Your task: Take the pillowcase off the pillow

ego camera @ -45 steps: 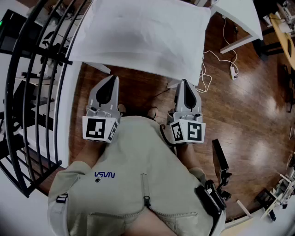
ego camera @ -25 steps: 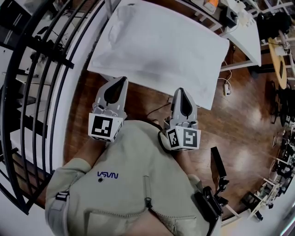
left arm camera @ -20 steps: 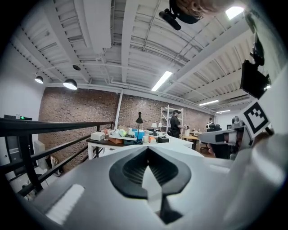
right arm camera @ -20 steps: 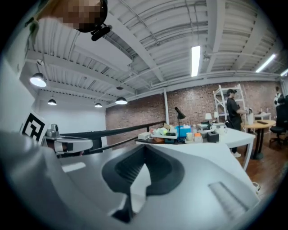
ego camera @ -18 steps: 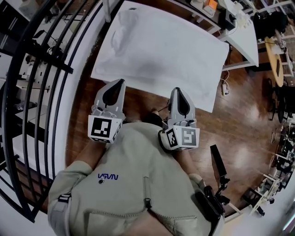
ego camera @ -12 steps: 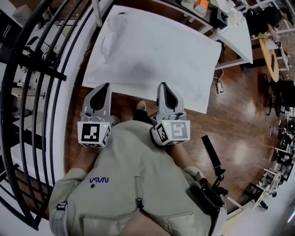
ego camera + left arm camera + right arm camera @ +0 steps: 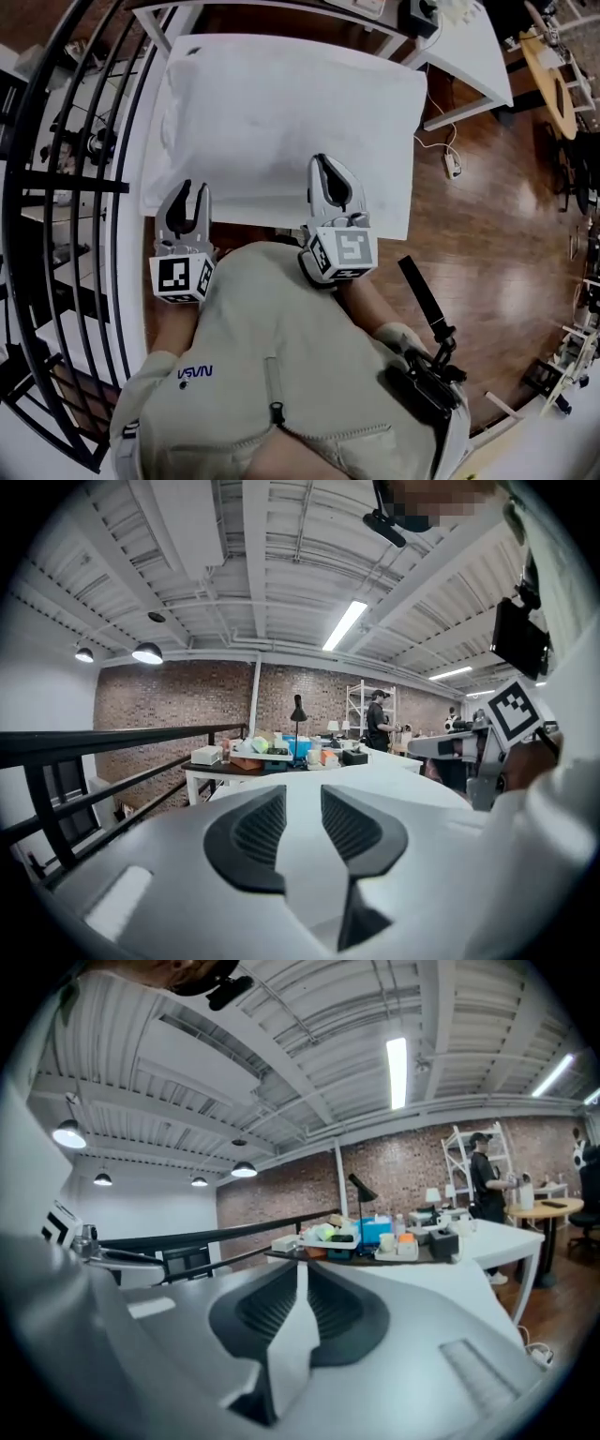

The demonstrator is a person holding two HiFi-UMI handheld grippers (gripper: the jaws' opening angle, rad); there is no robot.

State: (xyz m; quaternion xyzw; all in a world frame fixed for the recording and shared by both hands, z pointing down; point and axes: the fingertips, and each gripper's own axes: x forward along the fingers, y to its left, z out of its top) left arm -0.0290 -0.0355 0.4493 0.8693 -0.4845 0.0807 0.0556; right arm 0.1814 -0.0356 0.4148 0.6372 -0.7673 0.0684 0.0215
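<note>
A white pillow (image 7: 281,112) in its pillowcase lies flat on a table ahead of me. My left gripper (image 7: 190,187) hangs just short of the pillow's near left corner. Its jaws have just been opening and stand apart with nothing between them; the pillow (image 7: 375,782) shows beyond them in the left gripper view. My right gripper (image 7: 326,161) reaches over the pillow's near edge. Its jaws (image 7: 301,1269) have just parted to a narrow slit. Only the white of the pillow shows through that slit, and no cloth is pinched.
A black metal railing (image 7: 56,187) runs down the left side. A second white table (image 7: 469,47) stands at the back right. A cable and power strip (image 7: 450,164) lie on the wooden floor to the right. My beige sweatshirt (image 7: 281,356) fills the foreground.
Both grippers have moved forward from in front of my chest to the pillow's near edge. Their jaws, shut before, now stand apart, the left wider than the right.
</note>
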